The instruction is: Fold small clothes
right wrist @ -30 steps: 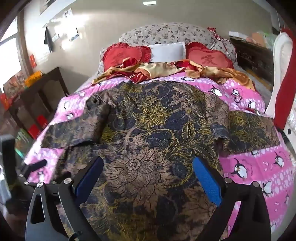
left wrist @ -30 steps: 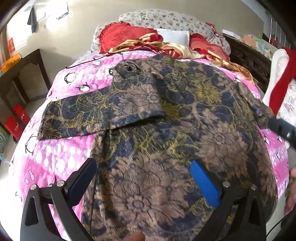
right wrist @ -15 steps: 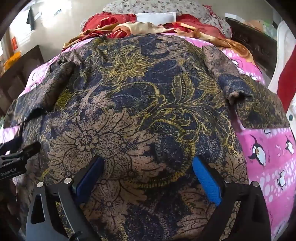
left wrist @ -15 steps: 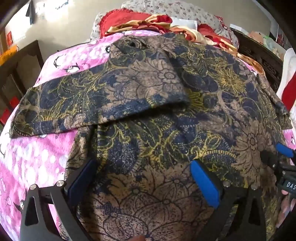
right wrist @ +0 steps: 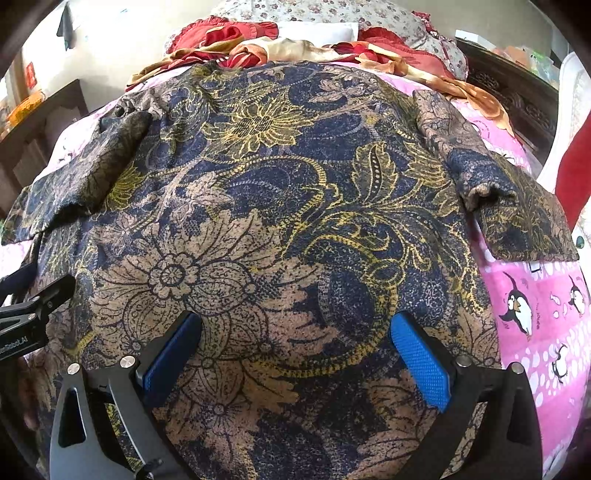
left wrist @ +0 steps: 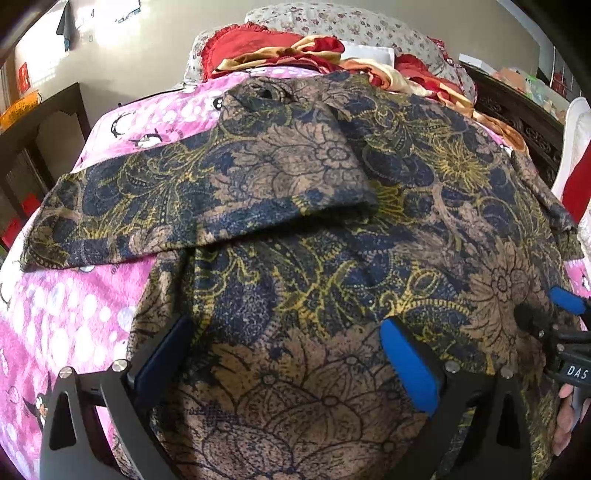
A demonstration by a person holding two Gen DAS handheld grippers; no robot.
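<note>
A dark blue, tan and yellow floral shirt (left wrist: 332, 258) lies spread flat on the pink penguin bedspread (left wrist: 66, 317), sleeves out to both sides; it also fills the right wrist view (right wrist: 277, 221). Its left sleeve (left wrist: 184, 192) and right sleeve (right wrist: 517, 221) lie flat. My left gripper (left wrist: 284, 347) is open, low over the shirt's lower left part. My right gripper (right wrist: 295, 347) is open, low over the lower right part. Each gripper shows at the edge of the other's view. Neither holds cloth.
Red and floral pillows (left wrist: 332, 33) and a crumpled red and gold cloth (right wrist: 295, 48) lie at the head of the bed. A dark wooden table (left wrist: 44, 122) stands left of the bed. Dark carved furniture (left wrist: 517, 107) stands at the right.
Both grippers have moved forward and down toward the shirt, which now fills both views. Both stay open.
</note>
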